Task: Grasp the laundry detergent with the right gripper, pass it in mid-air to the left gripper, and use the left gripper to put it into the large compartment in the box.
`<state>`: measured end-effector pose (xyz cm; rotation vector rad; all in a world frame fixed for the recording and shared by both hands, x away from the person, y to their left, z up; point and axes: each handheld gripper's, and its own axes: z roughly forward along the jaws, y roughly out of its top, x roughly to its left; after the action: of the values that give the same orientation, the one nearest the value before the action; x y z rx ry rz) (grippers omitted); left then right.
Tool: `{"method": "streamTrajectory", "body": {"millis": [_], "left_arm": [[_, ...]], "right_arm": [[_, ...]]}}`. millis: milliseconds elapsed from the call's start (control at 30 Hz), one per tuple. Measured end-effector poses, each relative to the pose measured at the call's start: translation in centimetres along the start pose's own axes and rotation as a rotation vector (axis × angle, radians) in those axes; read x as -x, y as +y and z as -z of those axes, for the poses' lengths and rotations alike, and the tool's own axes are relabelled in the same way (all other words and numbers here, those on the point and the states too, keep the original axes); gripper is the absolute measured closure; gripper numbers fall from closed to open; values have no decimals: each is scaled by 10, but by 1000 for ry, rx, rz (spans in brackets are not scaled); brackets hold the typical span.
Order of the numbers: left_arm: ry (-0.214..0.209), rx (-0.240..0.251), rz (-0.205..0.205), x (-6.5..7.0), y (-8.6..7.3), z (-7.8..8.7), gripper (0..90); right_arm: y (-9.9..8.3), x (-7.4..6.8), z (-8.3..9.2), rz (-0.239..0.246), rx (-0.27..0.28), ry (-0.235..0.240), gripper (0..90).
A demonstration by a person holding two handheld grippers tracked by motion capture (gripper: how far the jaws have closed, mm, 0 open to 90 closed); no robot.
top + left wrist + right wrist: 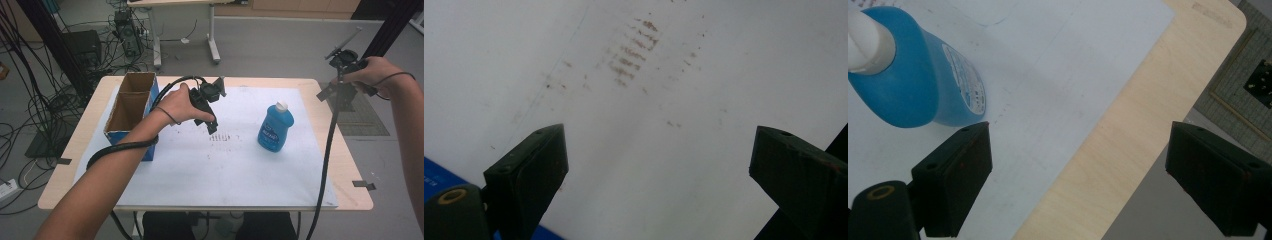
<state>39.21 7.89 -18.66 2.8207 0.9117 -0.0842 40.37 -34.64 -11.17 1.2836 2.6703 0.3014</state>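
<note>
Bottle (275, 127) upright on the white sheet (200, 170), right of centre. Left tongs (212, 125) spread, empty, over the sheet between box (131, 107) and bottle, near neither. Right tongs (345, 102) spread, empty, out past the table (345, 165) right edge, well apart from the bottle. Bare sheet all around it.

I see left gripper (212, 125) hovering over the white sheet (210, 165) beside the cardboard box (131, 107), blue bottle (275, 127) upright mid-table, right gripper (345, 90) raised past table's right edge
</note>
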Motion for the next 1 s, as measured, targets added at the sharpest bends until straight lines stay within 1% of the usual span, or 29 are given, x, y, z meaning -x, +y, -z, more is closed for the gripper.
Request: {"method": "streamTrajectory", "body": {"millis": [100,167,233,333,533,767,1000], "left_arm": [[-1,3,3,-1,-1,1,89],[-3,6,4,0,-2,0,89],[-8,4,3,0,-2,-1,89],[-19,2,1,-1,-2,-1,91],[-19,6,0,0,-2,0,91],[-22,-1,2,0,-2,1,92],[-23,5,6,-1,-2,2,92]], "right_arm": [[-3,1,2,-2,6,1,112],[-10,2,4,-8,20,8,112],[-14,2,4,-3,20,9,107],[-19,2,2,-2,20,14,102],[-28,2,-4,2,18,15,68],[-39,3,-9,-3,24,16,67],[-47,3,-13,-6,17,21,68]]}}
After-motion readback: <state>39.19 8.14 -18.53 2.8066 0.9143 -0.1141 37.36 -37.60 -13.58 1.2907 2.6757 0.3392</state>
